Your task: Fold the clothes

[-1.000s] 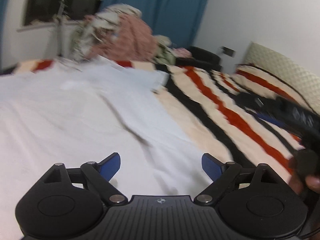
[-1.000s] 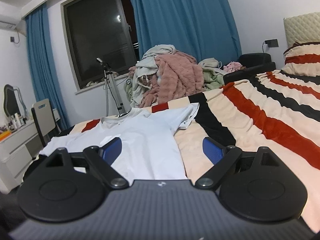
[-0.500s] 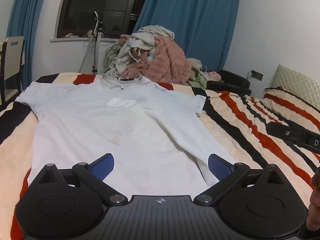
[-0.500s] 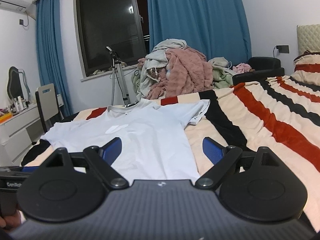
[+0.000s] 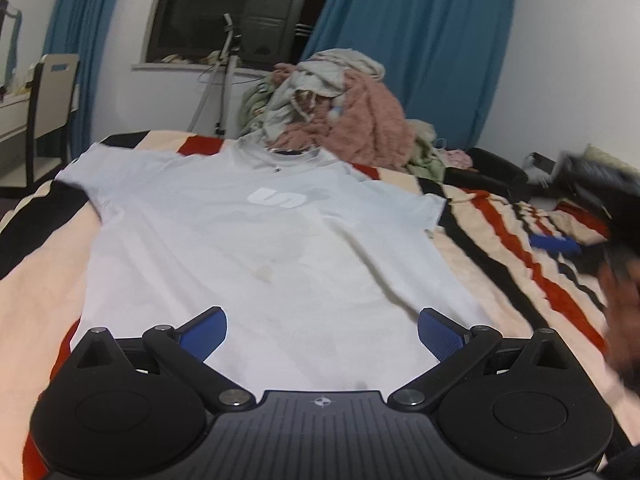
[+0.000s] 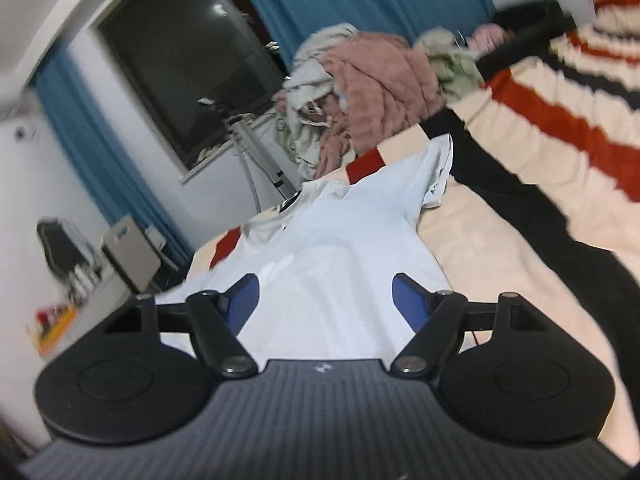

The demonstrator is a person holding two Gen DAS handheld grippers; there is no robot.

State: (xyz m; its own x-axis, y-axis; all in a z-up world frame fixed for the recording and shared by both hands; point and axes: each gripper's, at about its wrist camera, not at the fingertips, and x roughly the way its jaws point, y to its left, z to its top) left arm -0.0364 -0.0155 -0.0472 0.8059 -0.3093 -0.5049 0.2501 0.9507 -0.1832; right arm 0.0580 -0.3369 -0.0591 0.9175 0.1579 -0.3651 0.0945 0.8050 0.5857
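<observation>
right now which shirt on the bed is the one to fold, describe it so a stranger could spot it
Start at the striped bed. The white t-shirt lies flat on its near part, collar pointing toward the window. Unlike the crumpled clothes pile behind it, it is spread out alone and bears a pale logo on the chest.

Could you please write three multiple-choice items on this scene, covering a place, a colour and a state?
1. Where does the T-shirt lie?
A. spread flat on the striped blanket
B. on the chair
C. on top of the clothes pile

2. What colour are the curtains?
A. red
B. blue
C. grey

3. What state is the left gripper in?
A. shut on the shirt
B. shut on nothing
C. open

Answers:
1 A: the shirt lies face up on the blanket, with the clothes pile behind its collar.
2 B: blue drapes flank the dark window.
3 C: its blue fingers stand wide apart above the hem, holding nothing.
</observation>
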